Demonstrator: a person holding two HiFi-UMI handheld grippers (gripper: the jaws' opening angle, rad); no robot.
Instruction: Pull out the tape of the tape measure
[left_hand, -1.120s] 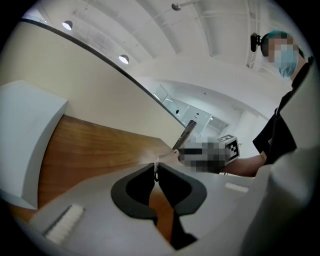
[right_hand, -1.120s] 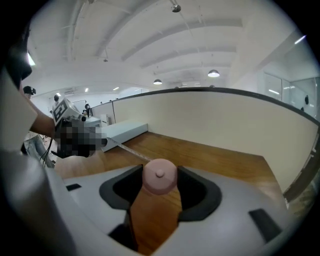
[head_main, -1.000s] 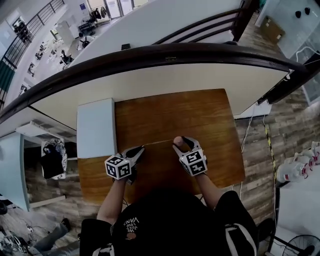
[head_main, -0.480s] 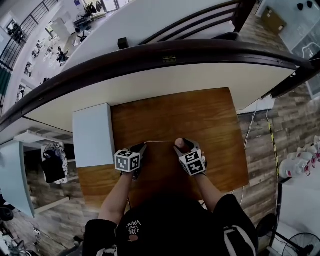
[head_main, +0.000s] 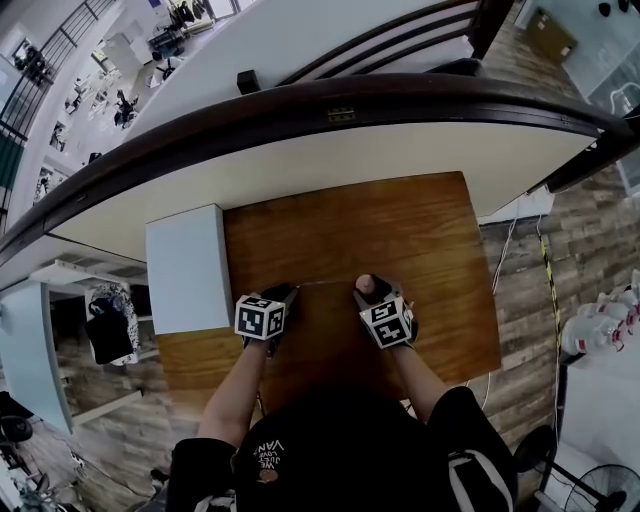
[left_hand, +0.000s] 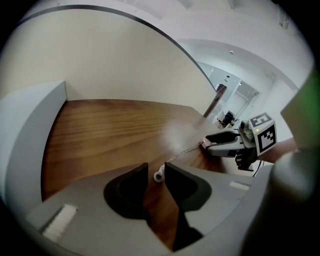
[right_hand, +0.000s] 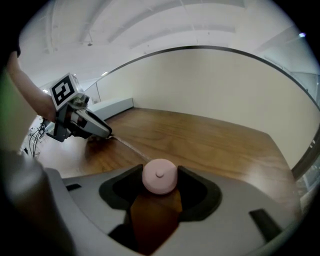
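Worktop (head_main: 400, 230) of brown wood carries both claws toward its near edge: left claw (head_main: 288, 293), right claw (head_main: 370, 290), thin tape (head_main: 325, 284) stretched between them. Left gripper view: jaws opening, the tape's end ring (left_hand: 158, 175) in the gap between them. Right gripper view: jaws clamped on the round pink tape measure (right_hand: 160, 176), tape running left.

Setting: upper level of an open-plan office or lab building. Curved railing (head_main: 330, 103) overlooks lower floor with desks and chairs (head_main: 112, 98). Wood table (head_main: 390, 230), plank floor (head_main: 590, 235).
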